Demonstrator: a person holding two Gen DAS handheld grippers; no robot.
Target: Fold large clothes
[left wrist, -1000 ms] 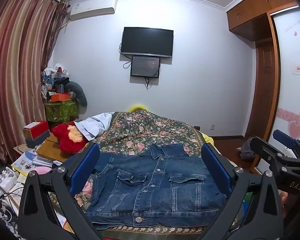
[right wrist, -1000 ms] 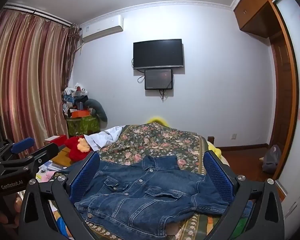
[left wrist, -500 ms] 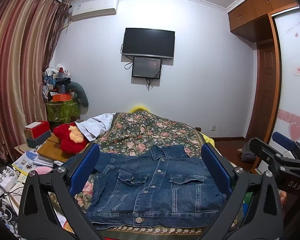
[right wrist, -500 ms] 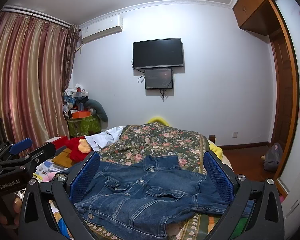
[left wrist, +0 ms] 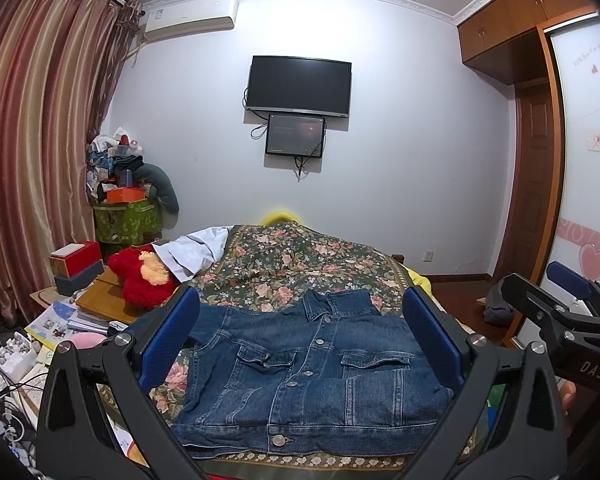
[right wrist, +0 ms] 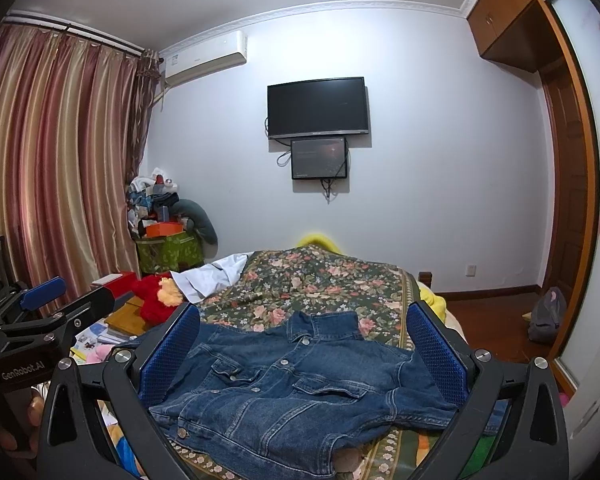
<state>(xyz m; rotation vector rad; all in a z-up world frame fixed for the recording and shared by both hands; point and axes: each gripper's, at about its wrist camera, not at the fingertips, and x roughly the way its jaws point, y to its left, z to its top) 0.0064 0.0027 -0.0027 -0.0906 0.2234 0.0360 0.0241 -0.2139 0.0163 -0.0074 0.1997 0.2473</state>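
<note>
**Denim jacket spread on floral bedspread, both grippers wide and empty**

Lies front-up near the foot of the bed: denim jacket (left wrist: 312, 376), heavy dark-blue cloth with pale seam stitching, round metal buttons, two flap chest pockets, collar pointing toward the far wall. Rests on a floral bedspread (left wrist: 300, 256), dark green with pink roses and a patterned border.

Left gripper (left wrist: 300, 344): spread wide, holding nothing, matte black arms with silver screws, textured blue pads framing the jacket. Right gripper (right wrist: 300, 352): likewise spread wide and empty, same dimpled blue pads. Whether either touches the cloth cannot be told.

Readable: "DAS" in white on the black body at the right edge of the left view; "GenRobot.AI" on the black body at the left edge of the right view.

Beside the bed: fuzzy red plush toy (left wrist: 140, 280). On the wall: glossy black television (left wrist: 299, 86).
</note>
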